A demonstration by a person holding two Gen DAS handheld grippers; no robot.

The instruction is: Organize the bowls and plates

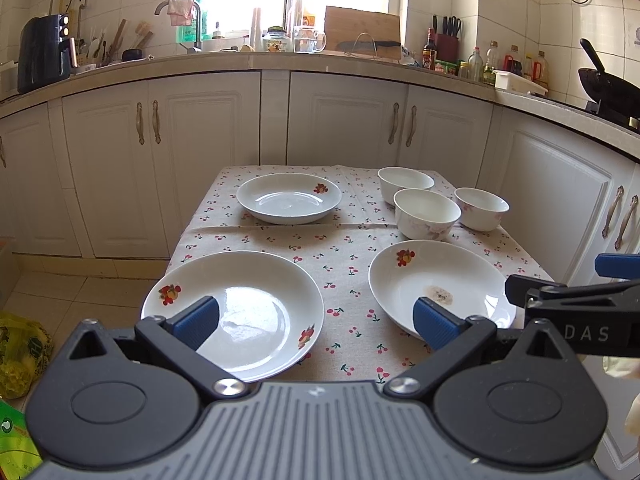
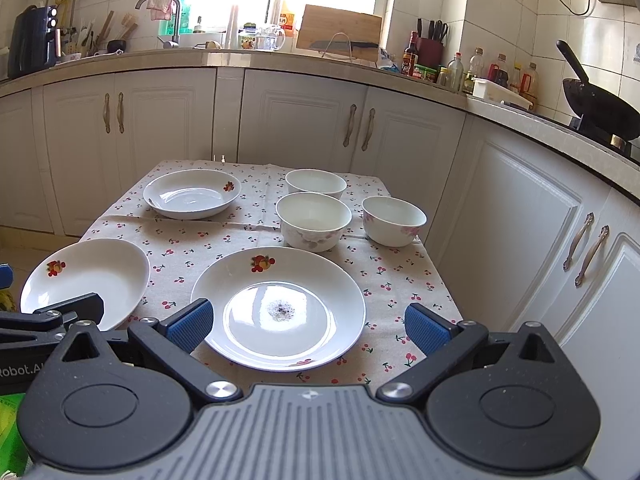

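On cherry-print cloth, glossy round plates and bowls; both hand-held grippers spread apart.

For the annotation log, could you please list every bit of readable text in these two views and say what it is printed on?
"DAS": on the right gripper's black body, left wrist view; cut off at the frame edge.
"Robot.A": on the left gripper's black body, right wrist view; cut off on both sides.
Labels on the bottles along the counter: too small to read.
Print on the green packaging at lower left: blurred, unreadable.
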